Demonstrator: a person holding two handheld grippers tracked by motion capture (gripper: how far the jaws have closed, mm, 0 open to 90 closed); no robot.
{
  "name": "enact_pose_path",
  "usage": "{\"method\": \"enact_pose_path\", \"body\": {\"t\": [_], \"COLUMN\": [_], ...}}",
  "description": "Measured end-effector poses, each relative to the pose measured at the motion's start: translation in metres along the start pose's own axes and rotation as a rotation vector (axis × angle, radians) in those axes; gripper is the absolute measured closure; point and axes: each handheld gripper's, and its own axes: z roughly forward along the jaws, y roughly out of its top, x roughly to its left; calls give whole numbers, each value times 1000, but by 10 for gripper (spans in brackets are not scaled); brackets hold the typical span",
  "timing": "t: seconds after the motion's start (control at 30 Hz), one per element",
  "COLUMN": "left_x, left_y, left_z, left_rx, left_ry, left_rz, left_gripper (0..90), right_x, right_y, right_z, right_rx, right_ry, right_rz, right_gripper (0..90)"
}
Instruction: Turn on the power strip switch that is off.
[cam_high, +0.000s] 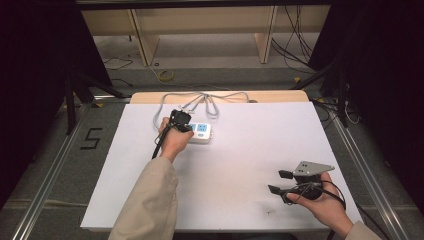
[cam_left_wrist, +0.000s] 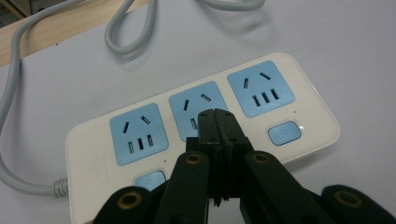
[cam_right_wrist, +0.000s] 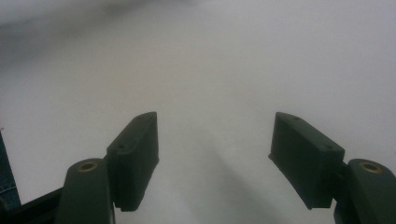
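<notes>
Fingers (cam_left_wrist: 216, 122) together over crosswise power strip (cam_left_wrist: 308, 149)

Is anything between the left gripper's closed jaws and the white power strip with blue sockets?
Nothing visible. The left gripper, jaws shut together with nothing between them, sits right over the middle blue socket of the white three-socket power strip; whether the tips touch it can't be told.

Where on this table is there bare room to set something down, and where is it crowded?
Free: the white sheet between the power strip and the right gripper, and the far right part beyond that gripper. Also the near left corner beside the sleeve. Crowded: the far left-centre, where the left gripper, strip and looped cable meet.
</notes>
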Motion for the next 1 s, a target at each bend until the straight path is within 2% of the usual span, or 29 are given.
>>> {"method": "enact_pose_path", "body": {"t": [0.03,0.23,0.43,0.57,0.7,0.8,1.0], "left_x": [0,1,3,4,6,7,6], "left_y": [0,1,0,-3,-6,-8,-10], "left_z": [-1,-9,-17,-22,-28,-32,-39], "left_rx": [0,-17,-38,-40,-44,-41,-37], "left_ry": [-2,-12,-19,-37,-44,-41,-76], "left_rz": [-3,-7,-25,-50,-60,-49,-67], "left_gripper": [845,838,787,690,612,536,404], "right_x": [0,0,0,0,0,0,0], "right_y": [0,0,0,0,0,0,1], "right_z": [0,0,0,0,-1,0,0], "right_rx": [0,0,1,-1,-1,0,0], "right_ry": [0,-1,-3,-2,-3,-4,-5], "right_rz": [0,-1,-2,-2,-1,-2,-1], "right_gripper": [327,326,326,326,327,326,326]}}
